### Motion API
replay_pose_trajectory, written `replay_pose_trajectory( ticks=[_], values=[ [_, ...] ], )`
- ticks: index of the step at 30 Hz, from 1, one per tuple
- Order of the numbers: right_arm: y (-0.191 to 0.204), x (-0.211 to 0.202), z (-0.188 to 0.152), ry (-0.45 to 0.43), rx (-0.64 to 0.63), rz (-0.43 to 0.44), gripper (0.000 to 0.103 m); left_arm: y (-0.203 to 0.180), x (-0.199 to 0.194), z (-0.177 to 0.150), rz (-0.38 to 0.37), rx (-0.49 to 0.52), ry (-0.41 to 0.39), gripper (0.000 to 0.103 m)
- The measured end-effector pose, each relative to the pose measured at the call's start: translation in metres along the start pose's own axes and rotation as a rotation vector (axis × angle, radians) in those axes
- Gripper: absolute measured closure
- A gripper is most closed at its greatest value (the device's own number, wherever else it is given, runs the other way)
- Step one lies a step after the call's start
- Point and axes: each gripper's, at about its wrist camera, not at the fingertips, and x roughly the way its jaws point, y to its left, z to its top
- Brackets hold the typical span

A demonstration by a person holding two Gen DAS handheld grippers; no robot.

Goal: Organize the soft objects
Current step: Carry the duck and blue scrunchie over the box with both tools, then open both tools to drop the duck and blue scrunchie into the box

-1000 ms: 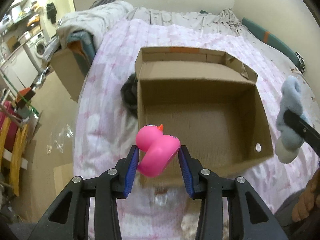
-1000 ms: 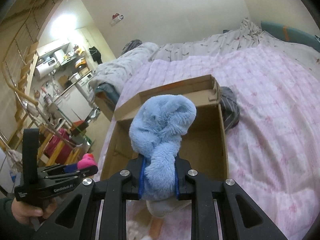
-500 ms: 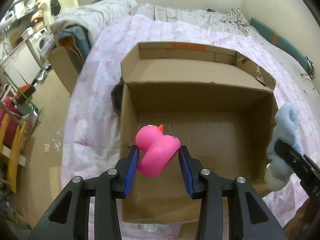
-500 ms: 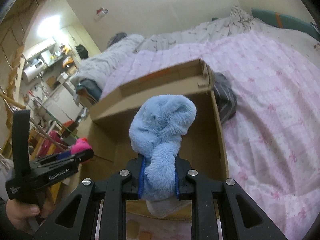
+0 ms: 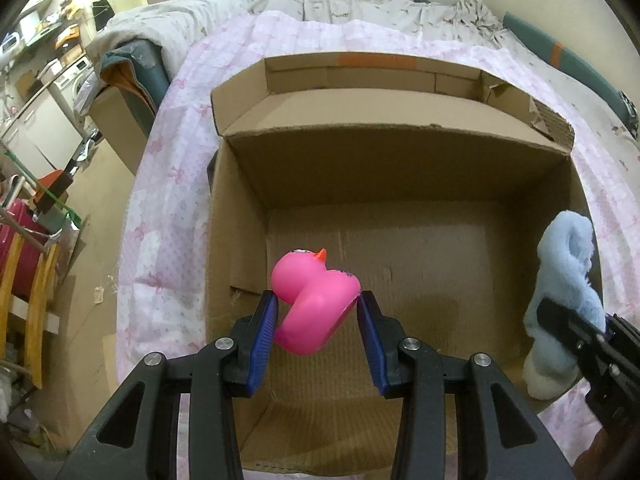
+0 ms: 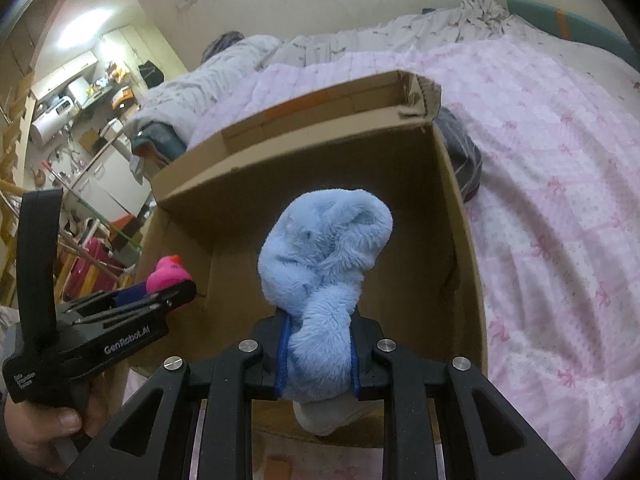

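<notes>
While duck [image 5: 316,304] hovers, box [image 5: 400,184] holds nothing.

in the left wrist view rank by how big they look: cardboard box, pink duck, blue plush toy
1. cardboard box, by far the largest.
2 and 3. pink duck and blue plush toy look similar in area; the plush is partly cut off by the right gripper, so no firm order.

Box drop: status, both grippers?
Left gripper shut on pink duck, over open box. Right gripper shut on blue plush, at box's right side. Nothing blocking.
</notes>
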Motion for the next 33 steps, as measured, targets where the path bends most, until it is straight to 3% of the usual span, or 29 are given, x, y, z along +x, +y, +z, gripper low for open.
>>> replay_pose_trajectory(
  ticks=[17, 20, 22, 23, 25, 27, 31, 33],
  values=[
    [-0.002, 0.004, -0.003, 0.038, 0.009, -0.015, 0.077, -0.006, 0.009, -0.005, 0.009, 0.015, 0.026, 0.065],
    [-0.002, 0.005, -0.002, 0.043, 0.010, -0.013, 0.074, -0.006, 0.009, -0.005, -0.023, 0.013, 0.032, 0.048],
    [-0.001, 0.005, -0.002, 0.045, 0.008, -0.012, 0.069, -0.004, 0.006, -0.006, -0.030, -0.004, 0.028, 0.031],
    [-0.001, 0.005, -0.002, 0.045, 0.008, -0.010, 0.068, -0.003, 0.005, -0.006, -0.030, -0.010, 0.027, 0.031],
    [0.000, 0.002, -0.001, 0.033, 0.008, 0.002, 0.046, -0.002, 0.002, -0.006, -0.037, -0.019, 0.031, 0.031],
    [0.002, -0.006, 0.001, -0.017, -0.003, 0.001, 0.037, -0.002, -0.003, -0.007, -0.036, -0.026, 0.023, 0.031],
    [0.003, -0.024, 0.006, -0.109, -0.010, 0.037, 0.002, -0.003, -0.012, -0.006, -0.022, -0.011, -0.004, 0.031],
    [0.004, -0.025, 0.007, -0.113, -0.011, 0.042, 0.001, -0.004, -0.017, -0.006, -0.015, -0.002, -0.016, 0.031]
  ],
)
